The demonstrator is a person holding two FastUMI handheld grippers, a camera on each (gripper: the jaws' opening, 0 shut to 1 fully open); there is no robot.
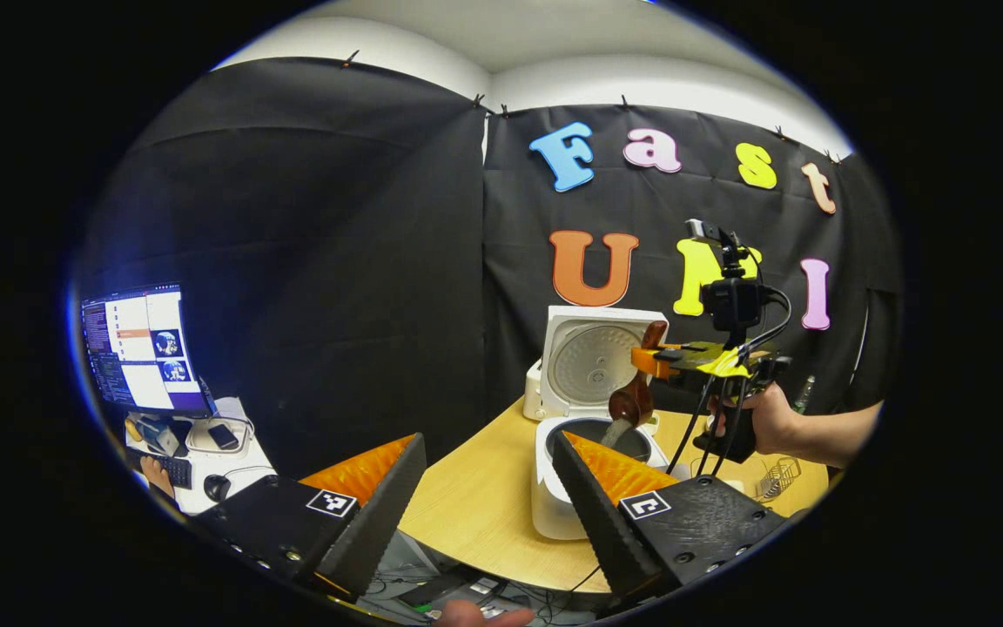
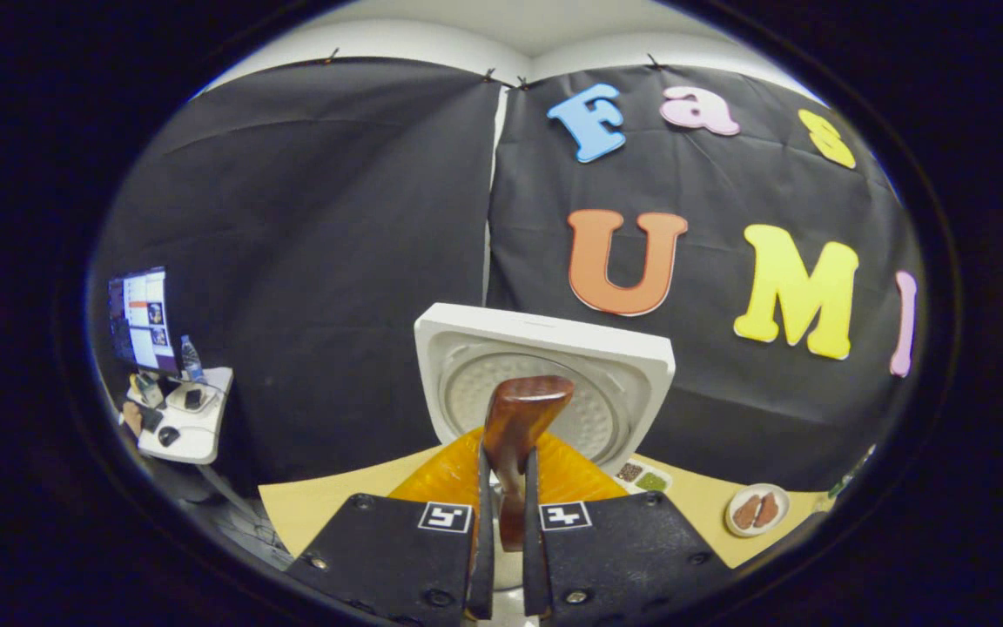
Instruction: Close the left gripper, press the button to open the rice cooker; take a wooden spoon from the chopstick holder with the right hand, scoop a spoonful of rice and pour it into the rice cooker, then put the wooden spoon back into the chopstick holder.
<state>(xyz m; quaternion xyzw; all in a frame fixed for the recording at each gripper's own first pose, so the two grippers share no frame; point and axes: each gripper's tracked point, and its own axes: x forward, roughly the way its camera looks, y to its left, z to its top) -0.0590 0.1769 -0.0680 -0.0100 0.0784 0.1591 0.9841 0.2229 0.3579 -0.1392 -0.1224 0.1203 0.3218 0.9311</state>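
The white rice cooker stands on the wooden table with its lid raised. Over its inner pot my right gripper holds the brown wooden spoon tilted bowl-down, and white rice slides off it into the pot. In the right gripper view the gripper is shut on the spoon's handle, in front of the lid. My left gripper hangs open and empty near the table's front edge, short of the cooker. A wire chopstick holder stands at the right.
A hand holds the right gripper's grip, with cables hanging from it. At the far left stands a desk with a monitor and keyboard. A plate with brown pieces and a small dish sit on the table behind the cooker.
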